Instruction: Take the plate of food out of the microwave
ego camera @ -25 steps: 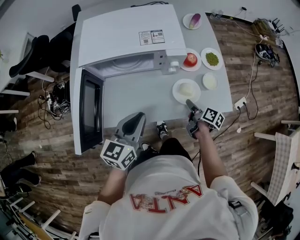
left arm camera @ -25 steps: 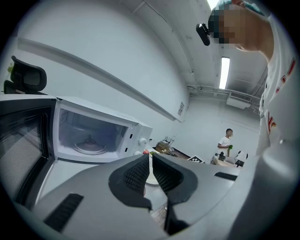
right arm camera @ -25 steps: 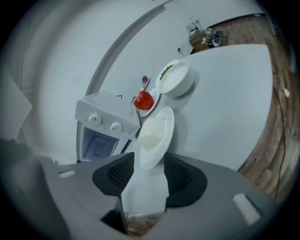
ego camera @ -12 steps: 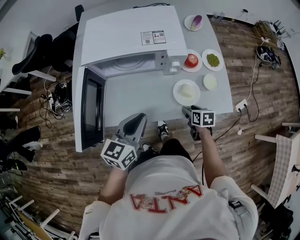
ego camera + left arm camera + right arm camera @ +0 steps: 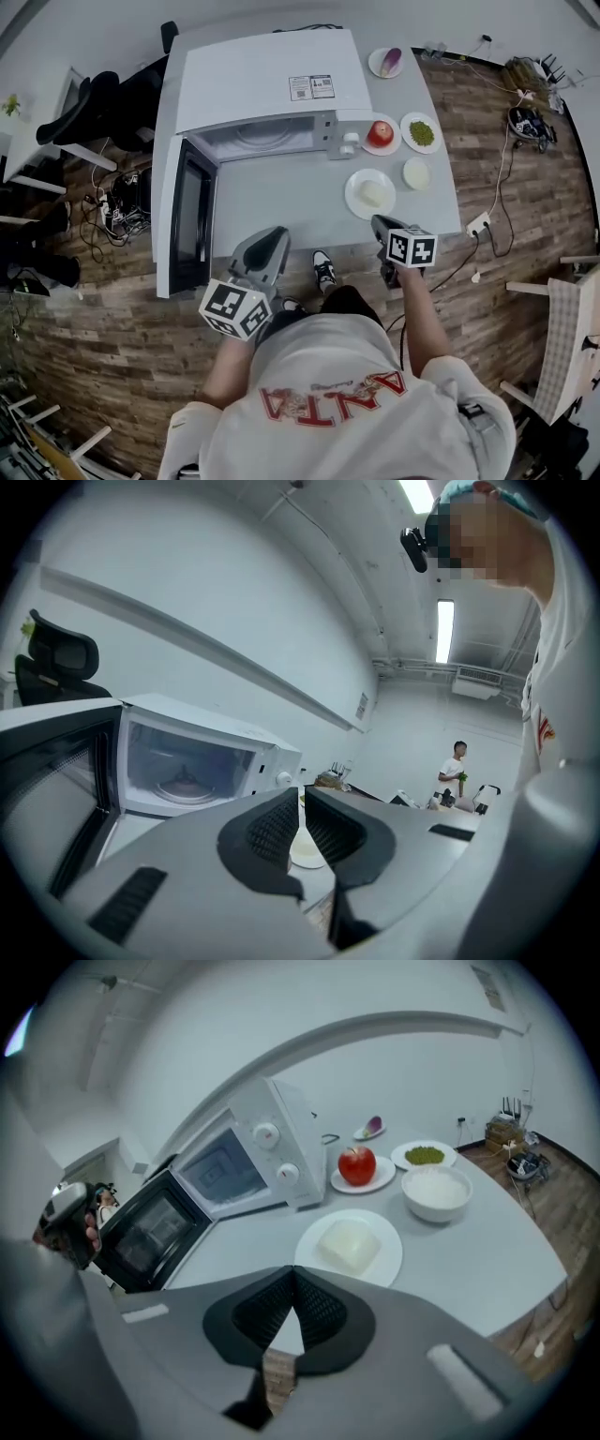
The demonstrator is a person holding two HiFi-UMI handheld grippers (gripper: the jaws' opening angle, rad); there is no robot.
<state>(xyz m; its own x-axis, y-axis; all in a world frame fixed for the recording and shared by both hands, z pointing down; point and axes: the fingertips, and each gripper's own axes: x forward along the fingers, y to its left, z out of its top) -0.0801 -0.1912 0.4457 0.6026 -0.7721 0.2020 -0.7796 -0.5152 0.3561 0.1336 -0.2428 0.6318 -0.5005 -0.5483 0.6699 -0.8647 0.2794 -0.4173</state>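
Smooth grey tabletop (image 5: 281,202), round, perhaps ceramic plate (image 5: 353,197)

Head view looks steeply down; both gripper views skim the table (image 5: 281,202), sharing the microwave (image 5: 267,80).

White plate of pale food (image 5: 355,194) lies flat beside the open microwave (image 5: 267,80)

Around you spreads a wood-plank floor (image 5: 534,178), with the grey surface (image 5: 281,197) ahead, a black office chair (image 5: 89,103) and tangled cables (image 5: 117,202) on your left, pale walls (image 5: 206,583), and lit ceiling strip lights (image 5: 444,630) overhead.
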